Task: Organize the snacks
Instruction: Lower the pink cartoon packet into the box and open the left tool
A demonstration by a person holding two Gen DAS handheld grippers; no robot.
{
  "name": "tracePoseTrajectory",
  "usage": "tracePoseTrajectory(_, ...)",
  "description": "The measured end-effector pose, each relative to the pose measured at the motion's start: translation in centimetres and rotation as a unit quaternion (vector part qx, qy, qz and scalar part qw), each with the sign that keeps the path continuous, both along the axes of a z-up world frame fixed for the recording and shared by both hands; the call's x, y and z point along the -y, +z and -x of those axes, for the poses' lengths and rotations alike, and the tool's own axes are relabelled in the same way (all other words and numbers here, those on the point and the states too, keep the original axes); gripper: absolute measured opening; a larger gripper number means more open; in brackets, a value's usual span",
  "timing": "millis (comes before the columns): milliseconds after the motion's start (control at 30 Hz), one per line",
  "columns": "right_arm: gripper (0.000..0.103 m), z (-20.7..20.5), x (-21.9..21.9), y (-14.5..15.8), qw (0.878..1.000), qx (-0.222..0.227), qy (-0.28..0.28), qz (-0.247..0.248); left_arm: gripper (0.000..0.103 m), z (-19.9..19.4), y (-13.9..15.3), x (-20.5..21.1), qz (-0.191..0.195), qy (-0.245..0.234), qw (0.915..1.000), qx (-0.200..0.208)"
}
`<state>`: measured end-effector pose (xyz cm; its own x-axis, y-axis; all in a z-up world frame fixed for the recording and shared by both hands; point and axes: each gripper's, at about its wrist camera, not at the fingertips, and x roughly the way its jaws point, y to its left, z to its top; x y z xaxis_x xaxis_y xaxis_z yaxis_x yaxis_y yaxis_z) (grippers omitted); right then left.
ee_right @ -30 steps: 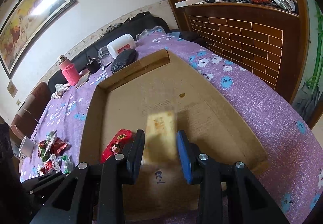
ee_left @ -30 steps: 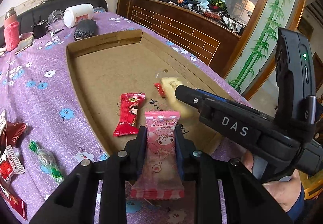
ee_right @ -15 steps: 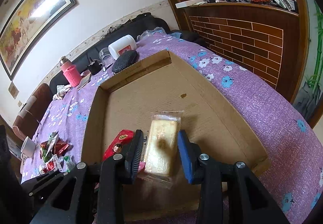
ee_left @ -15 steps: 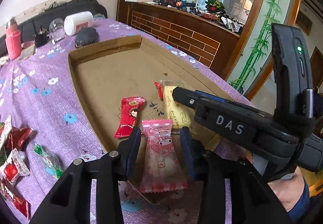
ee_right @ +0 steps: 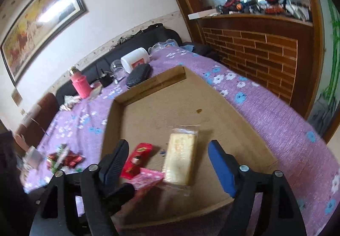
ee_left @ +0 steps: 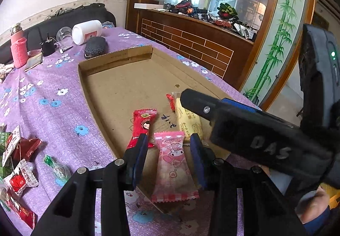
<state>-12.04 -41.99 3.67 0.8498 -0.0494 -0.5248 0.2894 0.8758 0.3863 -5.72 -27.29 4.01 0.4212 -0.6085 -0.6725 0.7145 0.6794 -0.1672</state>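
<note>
A shallow cardboard tray [ee_left: 119, 59] [ee_right: 148, 85] lies on the purple flowered tablecloth. In it lie a red snack packet [ee_left: 142, 123] [ee_right: 137, 159], a yellow biscuit pack [ee_left: 189, 123] [ee_right: 180, 157] and a small red candy [ee_left: 170, 100]. A pink snack packet [ee_left: 173, 168] [ee_right: 146, 178] lies over the tray's near edge between the open jaws of my left gripper [ee_left: 169, 159], which do not touch it. My right gripper [ee_right: 167, 163] is open and empty above the biscuit pack; its body crosses the left wrist view [ee_left: 244, 127].
Several loose snack packets [ee_left: 19, 157] [ee_right: 61, 159] lie on the cloth left of the tray. Behind the tray stand a white jar [ee_left: 87, 30], a black case [ee_left: 95, 46], a glass [ee_left: 63, 36] and a pink bottle [ee_left: 18, 48]. A brick counter [ee_right: 265, 53] is at the right.
My left gripper opened and let the pink packet down on the tray's edge. My right gripper released the biscuit pack into the tray, opened wider and drew back.
</note>
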Motion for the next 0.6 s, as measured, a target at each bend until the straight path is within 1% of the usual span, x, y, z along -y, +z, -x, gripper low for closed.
tracePoseTrajectory(33, 0.086, 0.1, -0.1, 0.2, 1.0, 0.002, -0.004, -0.001, 0.04, 0.0, 0.0, 0.0, 0.001, 0.001, 1.0, 0.001)
tracePoseTrajectory(133, 0.09, 0.5, -1.4, 1.5, 0.998, 0.009, 0.006, 0.063, 0.04, 0.1, 0.1, -0.1, 0.002, 0.001, 1.0, 0.002)
tracePoseTrajectory(167, 0.091, 0.8, -1.8, 1.9, 0.997, 0.016, 0.008, 0.079, 0.04, 0.1, 0.1, -0.2, 0.002, 0.001, 1.0, 0.002)
tracePoseTrajectory(200, 0.093, 1.1, -2.0, 2.1, 0.996, 0.025, 0.007, 0.081, 0.04, 0.2, 0.1, -0.2, 0.002, 0.001, 1.0, 0.003)
tracePoseTrajectory(267, 0.097, 1.6, -1.9, 2.6, 0.996, 0.048, 0.017, 0.073, 0.04, 0.2, 0.2, -0.3, 0.003, 0.001, 1.0, 0.004)
tracePoseTrajectory(300, 0.103, 1.8, -1.7, 2.7, 0.996, 0.061, 0.03, 0.058, 0.04, 0.3, 0.2, -0.3, 0.003, 0.002, 1.0, 0.005)
tracePoseTrajectory(333, 0.103, 1.8, -1.3, 2.7, 0.997, 0.057, 0.035, 0.042, 0.04, 0.3, 0.3, -0.3, 0.004, 0.002, 1.0, 0.005)
tracePoseTrajectory(367, 0.103, 1.6, -1.1, 2.6, 0.998, 0.042, 0.033, 0.035, 0.04, 0.2, 0.3, -0.3, 0.005, 0.002, 1.0, 0.005)
tracePoseTrajectory(400, 0.103, 1.2, -0.9, 2.5, 0.998, 0.029, 0.043, 0.028, 0.04, 0.2, 0.3, -0.3, 0.005, 0.003, 1.0, 0.005)
tracePoseTrajectory(467, 0.103, 1.3, -0.4, 2.2, 0.997, 0.039, 0.061, 0.005, 0.04, 0.2, 0.3, -0.3, 0.004, 0.003, 1.0, 0.005)
tracePoseTrajectory(500, 0.103, 1.3, -0.2, 2.1, 0.997, 0.041, 0.06, -0.001, 0.04, 0.2, 0.3, -0.3, 0.004, 0.003, 1.0, 0.006)
tracePoseTrajectory(600, 0.103, 1.5, -0.1, 2.1, 0.997, 0.045, 0.056, -0.003, 0.04, 0.2, 0.3, -0.3, 0.004, 0.003, 1.0, 0.007)
